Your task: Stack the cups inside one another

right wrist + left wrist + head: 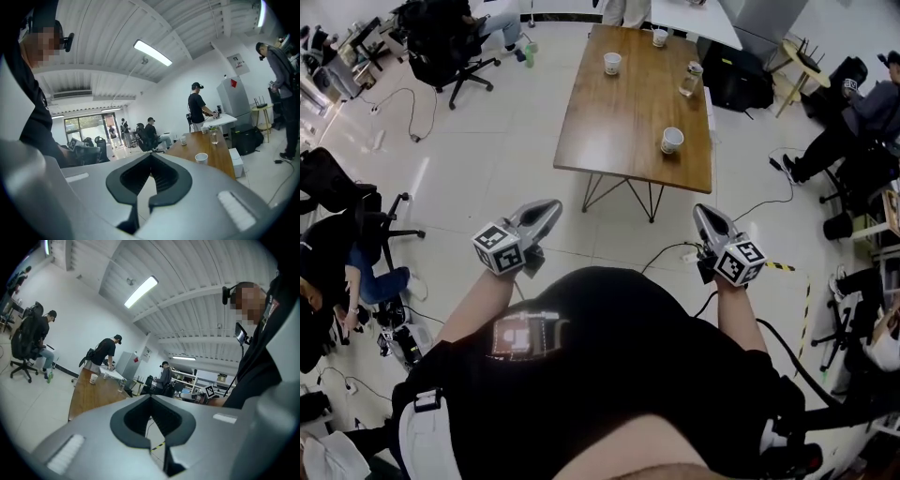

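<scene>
Black-shirted torso point(609, 375) fills six o'clock. Left gripper point(551, 204) at nine and right gripper point(703, 211) at three point forward, jaws pressed together on nothing, presumably because no cup is within reach. Wooden table point(619, 131) at twelve bears the scattered paper cups point(660, 37): nearest cup point(672, 141), farther cup point(612, 63), well apart, none nested.

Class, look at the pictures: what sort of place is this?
Probably an open-plan office or lab: black swivel office chairs, a long brown wooden table, and cables trailing over the pale tiled floor.
</scene>
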`<state>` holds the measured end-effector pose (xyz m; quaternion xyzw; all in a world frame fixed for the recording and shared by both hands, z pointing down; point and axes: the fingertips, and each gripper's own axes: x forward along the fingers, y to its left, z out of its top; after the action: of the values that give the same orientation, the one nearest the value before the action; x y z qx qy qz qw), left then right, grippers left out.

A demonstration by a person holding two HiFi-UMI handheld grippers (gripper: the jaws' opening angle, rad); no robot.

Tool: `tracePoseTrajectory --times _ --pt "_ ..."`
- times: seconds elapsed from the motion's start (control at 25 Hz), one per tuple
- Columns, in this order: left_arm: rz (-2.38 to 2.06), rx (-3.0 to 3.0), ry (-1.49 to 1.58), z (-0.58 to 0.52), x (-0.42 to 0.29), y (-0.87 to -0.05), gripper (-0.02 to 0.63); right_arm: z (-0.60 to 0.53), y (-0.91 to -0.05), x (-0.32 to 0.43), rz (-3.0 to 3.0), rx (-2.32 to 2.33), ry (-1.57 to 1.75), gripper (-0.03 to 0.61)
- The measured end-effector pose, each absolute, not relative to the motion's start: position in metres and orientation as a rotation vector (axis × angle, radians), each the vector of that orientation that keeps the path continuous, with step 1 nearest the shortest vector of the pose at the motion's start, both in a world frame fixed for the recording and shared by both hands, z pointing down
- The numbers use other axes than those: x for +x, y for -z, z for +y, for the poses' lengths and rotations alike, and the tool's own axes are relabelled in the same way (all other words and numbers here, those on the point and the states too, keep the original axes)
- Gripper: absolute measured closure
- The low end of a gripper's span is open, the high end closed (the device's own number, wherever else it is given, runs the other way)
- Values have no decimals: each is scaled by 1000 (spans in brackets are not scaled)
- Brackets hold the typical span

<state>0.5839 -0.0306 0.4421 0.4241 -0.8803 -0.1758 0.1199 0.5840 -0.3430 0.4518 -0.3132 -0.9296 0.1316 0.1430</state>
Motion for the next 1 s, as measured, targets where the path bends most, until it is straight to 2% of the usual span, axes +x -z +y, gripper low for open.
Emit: tracePoseTrajectory --times 0.4,1.0 --pt "-2624 1121 514 -58 511 -435 612 -354 -449 466 -2628 -1093 -293 563" --pt "-2503 1331 427 119 408 -434 612 -187 -441 397 -2735 -840 -315 564"
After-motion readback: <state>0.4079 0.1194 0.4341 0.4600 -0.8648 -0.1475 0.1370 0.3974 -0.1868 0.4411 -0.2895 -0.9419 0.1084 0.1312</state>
